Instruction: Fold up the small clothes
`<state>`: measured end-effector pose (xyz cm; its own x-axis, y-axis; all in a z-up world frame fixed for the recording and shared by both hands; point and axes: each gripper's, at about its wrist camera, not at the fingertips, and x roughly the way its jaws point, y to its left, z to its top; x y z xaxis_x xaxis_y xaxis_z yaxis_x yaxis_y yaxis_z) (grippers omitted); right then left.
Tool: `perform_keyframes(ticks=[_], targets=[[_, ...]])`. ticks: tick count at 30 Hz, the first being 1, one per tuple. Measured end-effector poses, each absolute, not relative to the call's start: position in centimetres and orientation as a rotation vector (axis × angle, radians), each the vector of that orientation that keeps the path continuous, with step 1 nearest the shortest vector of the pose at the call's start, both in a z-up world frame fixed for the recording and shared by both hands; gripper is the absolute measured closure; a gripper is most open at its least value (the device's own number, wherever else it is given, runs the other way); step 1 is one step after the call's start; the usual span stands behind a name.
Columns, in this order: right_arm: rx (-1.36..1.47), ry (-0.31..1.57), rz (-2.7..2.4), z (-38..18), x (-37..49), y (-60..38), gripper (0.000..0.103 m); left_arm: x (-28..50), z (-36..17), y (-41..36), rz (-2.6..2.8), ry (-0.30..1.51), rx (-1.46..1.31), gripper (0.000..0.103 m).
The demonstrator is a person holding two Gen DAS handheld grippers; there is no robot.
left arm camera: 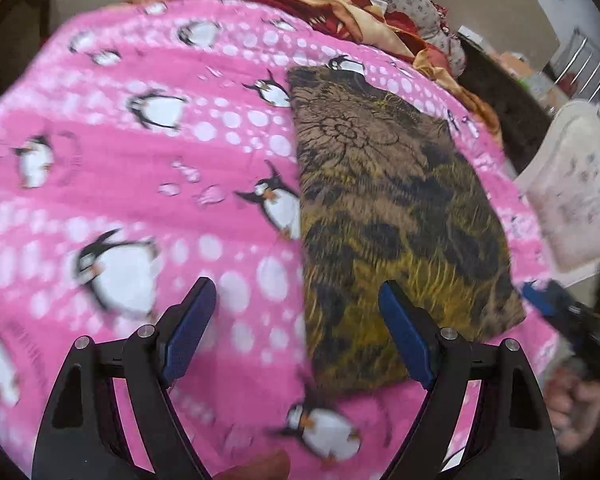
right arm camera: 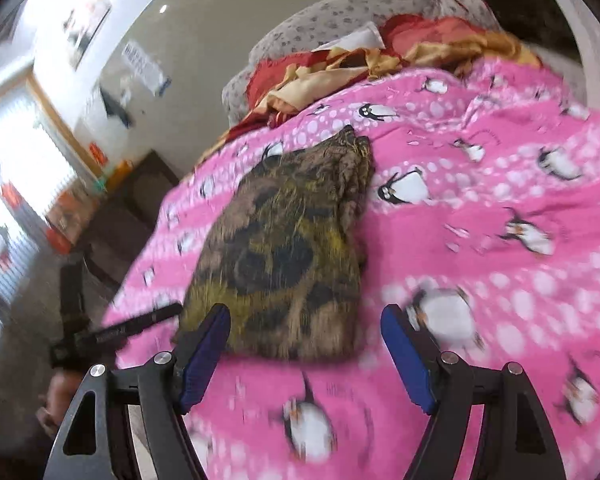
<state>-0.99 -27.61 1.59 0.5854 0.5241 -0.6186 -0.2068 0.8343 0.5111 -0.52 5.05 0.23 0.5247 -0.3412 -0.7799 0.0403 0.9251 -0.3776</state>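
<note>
A small brown and olive patterned cloth [left arm camera: 400, 216] lies folded flat as a rectangle on the pink penguin blanket [left arm camera: 140, 168]. It also shows in the right wrist view [right arm camera: 284, 248], with stacked folded edges on its right side. My left gripper [left arm camera: 300, 304] is open and empty, held above the blanket just left of the cloth's near edge. My right gripper [right arm camera: 306, 328] is open and empty, just in front of the cloth's near edge. The right gripper also shows at the far right of the left wrist view [left arm camera: 568, 312], and the left gripper at the left of the right wrist view [right arm camera: 120, 328].
A crumpled red and gold cloth [right arm camera: 340, 68] and a grey patterned pillow [right arm camera: 340, 12] lie at the far end of the bed. A white chair [left arm camera: 576, 188] stands beside the bed. Dark furniture [right arm camera: 132, 200] and floor lie off the bed's edge.
</note>
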Motion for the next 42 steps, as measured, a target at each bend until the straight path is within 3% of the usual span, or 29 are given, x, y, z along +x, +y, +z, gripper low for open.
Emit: perform_keyframes(ticks=[2,5,9,14,18,21,24,26,27,32,34,35,36,37,39,42], targets=[[0.447,0.873,0.445,0.6,1.5,-27.7,0.028,0.6,-0.1,4.6,-0.298,0.998,-0.346,0.019],[0.550,0.985,0.564,-1.7,4.5,-27.4,0.027,1.6,-0.3,4.2,-0.405,0.995,-0.412,0.001],[0.628,0.937,0.699,-1.7,4.7,-28.4,0.020,1.6,-1.0,5.1,-0.623,0.988,-0.691,0.001],[0.745,0.940,0.830,-2.0,4.5,-30.3,0.020,1.3,-0.6,4.1,-0.654,1.010,-0.629,0.001],[0.516,1.036,0.704,-1.5,4.9,-27.8,0.033,2.2,-0.4,4.0,-0.612,1.018,-0.623,0.001],[0.450,1.041,0.710,-0.6,4.9,-25.6,0.025,2.2,-0.1,3.1,-0.570,1.021,-0.590,0.001],[0.440,1.038,0.836,-0.1,4.4,-24.6,0.026,1.3,-0.6,3.6,-0.614,1.021,-0.602,0.001],[0.358,1.070,0.763,-0.5,4.5,-24.4,0.037,1.1,-1.1,4.3,-0.646,0.988,-0.624,0.001],[0.349,1.078,0.733,-0.6,4.6,-24.5,0.048,1.0,-1.1,4.3,-0.650,0.981,-0.620,0.001],[0.354,1.076,0.733,-0.5,4.9,-23.9,0.048,0.0,-0.6,3.1,-0.596,1.014,-0.505,0.001],[0.321,1.064,0.700,-0.4,4.6,-23.6,0.058,-0.2,-0.5,3.3,-0.560,1.009,-0.509,0.009],[0.305,1.058,0.684,-0.5,4.3,-23.5,0.062,-0.2,-0.6,3.6,-0.522,1.005,-0.531,0.031],[0.299,1.056,0.669,-0.6,4.2,-23.6,0.069,-0.3,-0.8,4.2,-0.478,1.004,-0.554,0.068],[0.306,1.052,0.663,-0.8,3.9,-24.0,0.072,-0.2,-1.5,5.2,-0.440,1.017,-0.598,0.078],[0.315,1.049,0.657,-0.9,3.5,-24.3,0.074,-0.3,-2.6,6.6,-0.470,1.009,-0.729,0.080],[0.305,1.067,0.655,-1.0,3.4,-24.0,0.074,-0.9,-2.2,6.3,-0.457,0.993,-0.697,0.084]])
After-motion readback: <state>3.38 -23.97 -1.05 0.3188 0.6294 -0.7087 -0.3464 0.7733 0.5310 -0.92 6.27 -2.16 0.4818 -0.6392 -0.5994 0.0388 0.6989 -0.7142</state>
